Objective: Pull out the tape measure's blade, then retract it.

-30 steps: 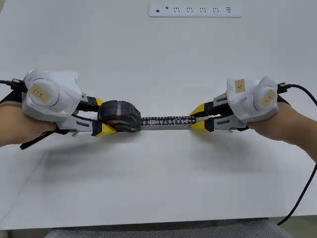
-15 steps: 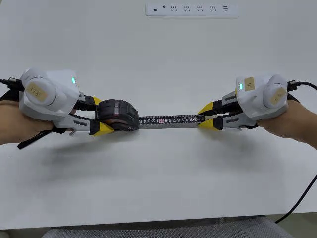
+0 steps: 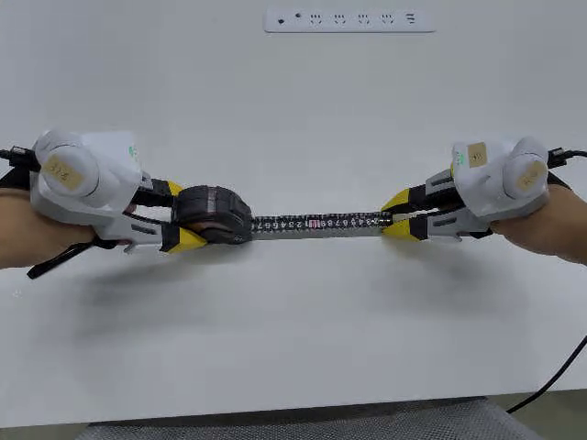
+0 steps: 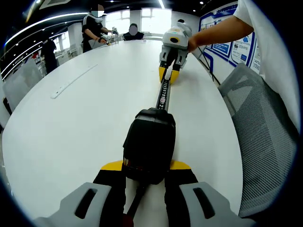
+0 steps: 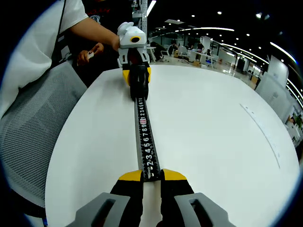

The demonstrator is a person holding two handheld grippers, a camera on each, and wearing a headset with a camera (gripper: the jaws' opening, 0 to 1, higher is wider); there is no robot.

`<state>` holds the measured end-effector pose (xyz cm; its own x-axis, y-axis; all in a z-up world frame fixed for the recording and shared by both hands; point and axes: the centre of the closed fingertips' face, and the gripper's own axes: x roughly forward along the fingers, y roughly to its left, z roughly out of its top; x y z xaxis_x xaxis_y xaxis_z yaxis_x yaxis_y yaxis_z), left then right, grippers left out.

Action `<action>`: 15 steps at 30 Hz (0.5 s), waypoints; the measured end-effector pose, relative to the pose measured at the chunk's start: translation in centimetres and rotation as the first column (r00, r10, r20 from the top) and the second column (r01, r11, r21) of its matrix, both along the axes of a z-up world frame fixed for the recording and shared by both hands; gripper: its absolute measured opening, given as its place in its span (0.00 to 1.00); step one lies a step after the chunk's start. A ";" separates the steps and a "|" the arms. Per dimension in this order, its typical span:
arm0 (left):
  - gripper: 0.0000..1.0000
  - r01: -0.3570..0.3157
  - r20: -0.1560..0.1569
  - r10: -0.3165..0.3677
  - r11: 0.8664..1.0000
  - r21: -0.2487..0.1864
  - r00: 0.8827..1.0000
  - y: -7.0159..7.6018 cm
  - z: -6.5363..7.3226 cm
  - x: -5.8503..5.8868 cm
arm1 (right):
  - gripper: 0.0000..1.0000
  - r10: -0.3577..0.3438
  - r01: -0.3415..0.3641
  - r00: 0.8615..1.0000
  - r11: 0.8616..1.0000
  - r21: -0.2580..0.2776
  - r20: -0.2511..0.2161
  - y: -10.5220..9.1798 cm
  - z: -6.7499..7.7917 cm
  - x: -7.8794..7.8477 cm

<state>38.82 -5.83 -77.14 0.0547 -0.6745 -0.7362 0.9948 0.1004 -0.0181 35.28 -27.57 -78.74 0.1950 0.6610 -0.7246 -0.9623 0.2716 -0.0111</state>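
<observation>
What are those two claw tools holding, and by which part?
The left gripper clamps the tape measure case; the right gripper pinches the blade by its tip.

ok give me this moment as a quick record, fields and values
left claw: shut on tape measure case
right claw: shut on end of blade
blade state: pulled out, straight from case to right claw, numbers up
surface: white table
background: power strip at far side
task stage: blade out, not yet retracted

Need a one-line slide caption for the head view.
Left gripper clamps the tape measure case while the right gripper holds the blade tip, blade stretched over the white table.
</observation>
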 end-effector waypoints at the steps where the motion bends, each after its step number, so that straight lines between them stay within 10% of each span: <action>1: 0.26 0.000 0.000 0.000 1.000 0.001 1.000 0.0 0.0 0.0 | 0.10 -0.001 0.001 1.000 1.000 0.000 0.000 -0.1 0.1 0.0; 15: 0.26 -0.001 -0.001 0.001 1.000 0.001 1.000 -0.1 0.0 0.0 | 0.10 -0.022 0.022 1.000 0.999 -0.031 0.002 -2.5 0.0 -0.2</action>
<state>38.78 -5.92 -77.15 0.0552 -0.6734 -0.7372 0.9946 0.1018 -0.0186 35.05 -30.10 -78.69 0.2104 0.6335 -0.7446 -0.9560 0.2926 -0.0212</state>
